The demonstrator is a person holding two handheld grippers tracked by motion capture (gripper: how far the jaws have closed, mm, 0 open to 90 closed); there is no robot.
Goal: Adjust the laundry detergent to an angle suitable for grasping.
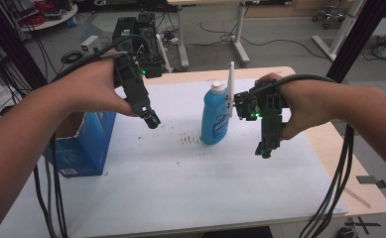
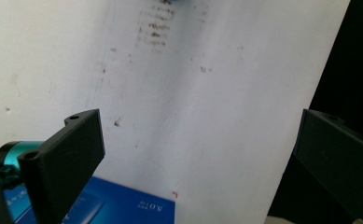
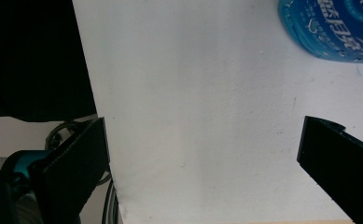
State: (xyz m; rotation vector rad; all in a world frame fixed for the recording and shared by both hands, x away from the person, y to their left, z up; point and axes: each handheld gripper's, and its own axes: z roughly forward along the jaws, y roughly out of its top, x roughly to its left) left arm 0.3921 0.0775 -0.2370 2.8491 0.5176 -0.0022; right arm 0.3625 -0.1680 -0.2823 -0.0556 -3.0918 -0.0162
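Observation:
A blue bottle (image 1: 214,116) with a white cap stands upright near the middle of the white table sheet (image 1: 180,173). My left gripper (image 1: 152,120) hangs above the sheet to the bottle's left, pointing down, jaws wide apart with nothing between them (image 2: 193,154). My right gripper (image 1: 265,149) hangs just right of the bottle, also pointing down and open (image 3: 202,158). The bottle's base (image 3: 331,30) sits at the top right of the right gripper view. A blue box (image 1: 84,144) stands at the table's left edge, and its top (image 2: 118,205) lies below the left jaw.
Dark smudges (image 1: 190,139) mark the sheet beside the bottle, also seen as smudges (image 2: 156,28) ahead of the left gripper. Cables (image 1: 329,198) trail off the table's right side. Black equipment (image 1: 141,34) stands behind the far edge. The wooden tabletop (image 1: 359,193) shows at the right.

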